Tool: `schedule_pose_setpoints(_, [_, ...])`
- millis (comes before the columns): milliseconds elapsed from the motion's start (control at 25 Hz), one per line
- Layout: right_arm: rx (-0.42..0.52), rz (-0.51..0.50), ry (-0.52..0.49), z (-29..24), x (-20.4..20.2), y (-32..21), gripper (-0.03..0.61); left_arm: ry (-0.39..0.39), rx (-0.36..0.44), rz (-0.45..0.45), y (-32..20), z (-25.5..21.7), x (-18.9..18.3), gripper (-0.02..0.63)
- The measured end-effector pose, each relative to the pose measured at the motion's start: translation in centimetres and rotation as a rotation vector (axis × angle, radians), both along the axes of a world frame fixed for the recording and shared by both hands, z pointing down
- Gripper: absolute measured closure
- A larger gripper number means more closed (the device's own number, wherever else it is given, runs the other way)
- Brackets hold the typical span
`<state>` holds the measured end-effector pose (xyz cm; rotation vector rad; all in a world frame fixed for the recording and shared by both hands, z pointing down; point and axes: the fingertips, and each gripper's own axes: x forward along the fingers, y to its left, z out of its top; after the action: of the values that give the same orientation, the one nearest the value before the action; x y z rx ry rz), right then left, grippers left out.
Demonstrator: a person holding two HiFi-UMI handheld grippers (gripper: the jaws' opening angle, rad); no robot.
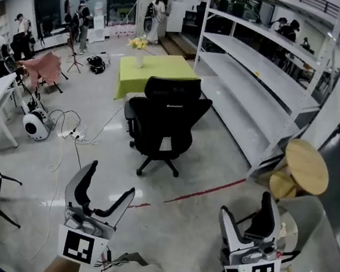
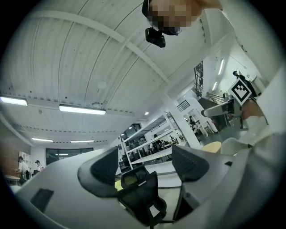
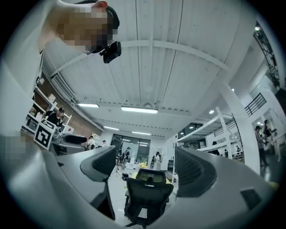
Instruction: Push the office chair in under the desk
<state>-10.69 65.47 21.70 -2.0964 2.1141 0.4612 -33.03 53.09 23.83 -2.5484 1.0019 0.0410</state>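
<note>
Chair (image 1: 167,115) sits at desk (image 1: 159,67) edge — open floor (image 1: 186,232) all round.

My left gripper (image 1: 111,179) and right gripper (image 1: 245,206) have smooth, matt, pale-grey plastic shells. Their pads (image 3: 193,172) are dull black and finely ribbed, and they look rubbery. The 2 marker cubes (image 1: 82,246) carry flat, matt black-and-white prints. The office chair (image 1: 163,121) is matt black, and its back looks like mesh cloth on a hard plastic frame. The desk (image 1: 158,72) is draped in soft yellow-green cloth. The floor (image 1: 209,171) is smooth, glossy grey and mirrors the lights. The shelving (image 1: 255,91) looks like white painted metal. The round table top (image 1: 307,167) is pale, smooth wood.
</note>
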Motion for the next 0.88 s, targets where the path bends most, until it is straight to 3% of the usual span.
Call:
schedule_pose_setpoints(240, [0.003, -0.021, -0.003, 0.2, 1.0, 0.3, 0.138, -0.011, 0.012, 0.014, 0.5, 0.1, 1.5, 0.229])
schedule_pose_setpoints(400, [-0.008, -0.026, 0.007, 1.3, 1.7, -0.7, 0.132, -0.022, -0.001, -0.021, -0.6, 1.2, 1.4, 0.229])
schedule_pose_setpoints(880, [-0.050, -0.046, 0.022, 3.8, 3.9, -9.5, 0.127, -0.024, -0.008, -0.057, -9.3, 3.6, 2.9, 0.229])
